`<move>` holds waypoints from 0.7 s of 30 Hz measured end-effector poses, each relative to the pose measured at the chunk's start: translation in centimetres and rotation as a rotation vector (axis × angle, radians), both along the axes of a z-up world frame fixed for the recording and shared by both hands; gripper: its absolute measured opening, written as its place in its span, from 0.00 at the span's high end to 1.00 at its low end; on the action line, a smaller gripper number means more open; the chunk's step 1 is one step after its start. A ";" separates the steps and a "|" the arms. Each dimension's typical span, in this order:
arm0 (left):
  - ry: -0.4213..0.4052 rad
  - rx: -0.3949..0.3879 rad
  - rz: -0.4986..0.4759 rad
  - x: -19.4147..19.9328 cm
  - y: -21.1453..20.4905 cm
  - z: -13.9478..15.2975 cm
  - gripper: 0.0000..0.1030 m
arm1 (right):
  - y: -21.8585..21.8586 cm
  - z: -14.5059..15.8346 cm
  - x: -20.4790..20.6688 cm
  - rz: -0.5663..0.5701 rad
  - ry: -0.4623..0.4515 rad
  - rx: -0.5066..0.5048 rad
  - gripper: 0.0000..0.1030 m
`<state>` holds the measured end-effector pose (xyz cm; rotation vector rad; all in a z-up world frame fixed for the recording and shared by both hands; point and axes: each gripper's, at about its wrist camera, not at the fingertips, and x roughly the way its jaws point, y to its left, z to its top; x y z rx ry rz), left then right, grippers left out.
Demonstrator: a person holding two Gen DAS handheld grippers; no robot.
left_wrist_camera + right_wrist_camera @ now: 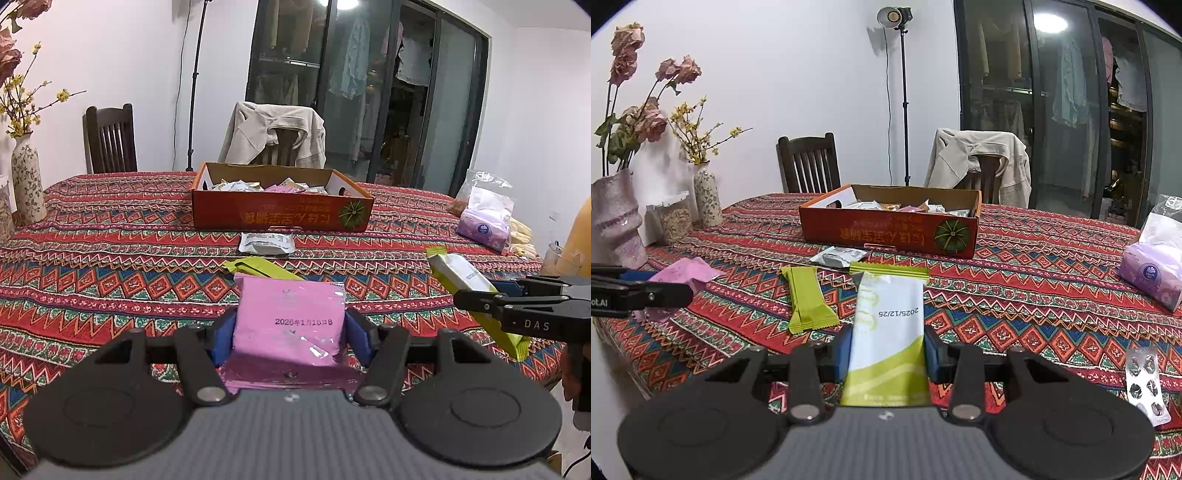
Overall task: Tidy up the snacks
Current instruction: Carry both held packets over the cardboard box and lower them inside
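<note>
My left gripper (290, 334) is shut on a pink snack packet (291, 314), held above the near part of the table. My right gripper (888, 350) is shut on a white-and-green snack packet (888, 332); that packet also shows in the left wrist view (465, 288). An orange cardboard box (280, 214) with several snack packets inside stands at mid-table, also in the right wrist view (890, 230). A green packet (809, 301) and a grey-white packet (838, 256) lie on the patterned tablecloth (1015, 295) before the box.
Vases (617, 218) with flowers and a jar (674, 218) stand at the table's left. A tissue pack (1152, 273) and a blister pack (1145, 380) lie at the right. Two chairs (809, 162) and a lamp stand (905, 96) are behind the table.
</note>
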<state>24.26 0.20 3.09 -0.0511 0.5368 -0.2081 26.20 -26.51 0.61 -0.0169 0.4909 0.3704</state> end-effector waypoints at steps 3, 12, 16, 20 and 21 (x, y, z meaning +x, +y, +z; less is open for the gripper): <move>0.006 -0.001 0.000 0.2 0.1 -0.2 0.39 | 0.0 0.0 0.0 -0.002 -0.003 0.002 0.63; 0.014 -0.017 -0.013 1.7 0.7 -0.3 0.39 | 0.2 0.2 1.1 -0.021 -0.016 -0.004 0.63; 0.000 -0.025 -0.025 3.2 1.0 0.1 0.39 | 0.5 0.4 1.8 -0.039 -0.023 -0.014 0.63; -0.002 -0.006 -0.033 5.1 0.8 0.6 0.39 | 0.6 0.8 2.6 -0.045 -0.040 -0.011 0.63; -0.006 0.002 -0.034 5.6 0.7 0.7 0.39 | 0.6 1.0 2.8 -0.044 -0.047 -0.005 0.63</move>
